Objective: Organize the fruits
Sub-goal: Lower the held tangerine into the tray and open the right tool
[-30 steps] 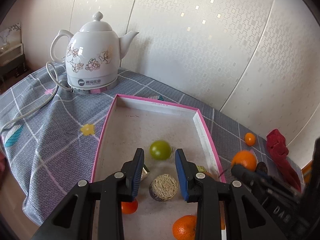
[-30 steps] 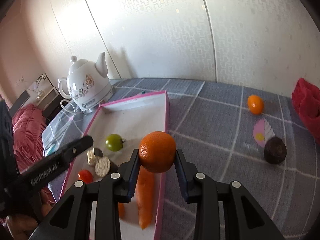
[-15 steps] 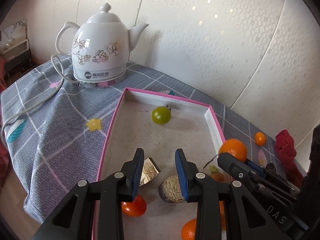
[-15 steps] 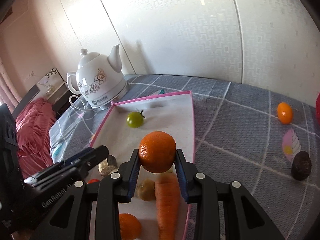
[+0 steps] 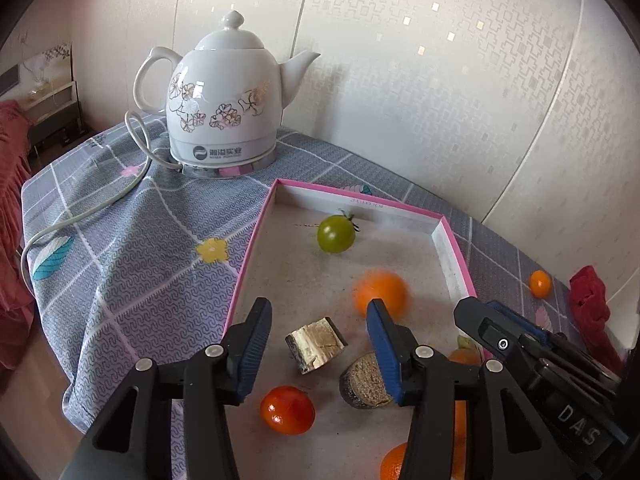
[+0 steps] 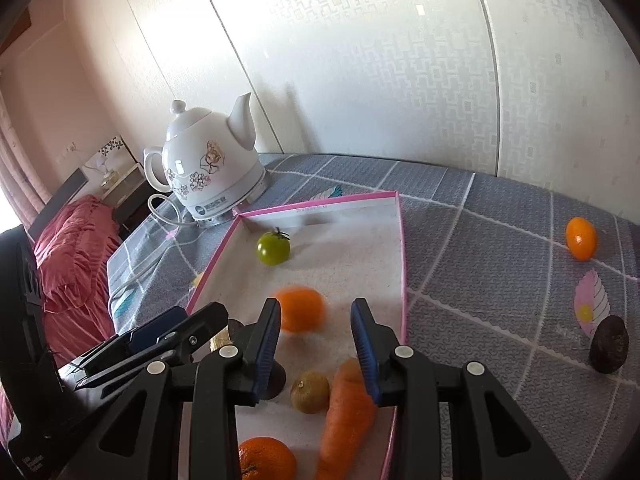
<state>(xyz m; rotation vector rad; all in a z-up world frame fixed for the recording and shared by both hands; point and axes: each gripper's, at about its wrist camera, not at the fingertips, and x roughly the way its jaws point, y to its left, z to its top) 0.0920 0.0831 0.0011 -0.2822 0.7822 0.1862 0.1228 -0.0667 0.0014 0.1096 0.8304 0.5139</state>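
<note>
Released since the earlier frame, my orange (image 6: 300, 308) rolls blurred in the tray (image 6: 402, 240); right gripper (image 6: 316, 344) jaws opening, empty. Left gripper (image 5: 316, 344) jaws opening, empty. Withdraw upward, clear of fruit.

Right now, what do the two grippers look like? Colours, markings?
Both alike: black plastic arms with silver pivot screws and blue ribbed pads. The left gripper shows white "DAS" lettering on the right gripper's body in its view. No sleeves or cables visible.

The far half of the pink-rimmed tray (image 6: 401, 264) lies mostly bare, with only a green tomato (image 6: 273, 248) near the back wall and a blurred orange (image 6: 301, 309) mid-floor. The near end is crowded: carrot (image 6: 348, 408), cut pieces, more fruit. A kettle (image 6: 210, 176) blocks the desk's far-left corner.
</note>
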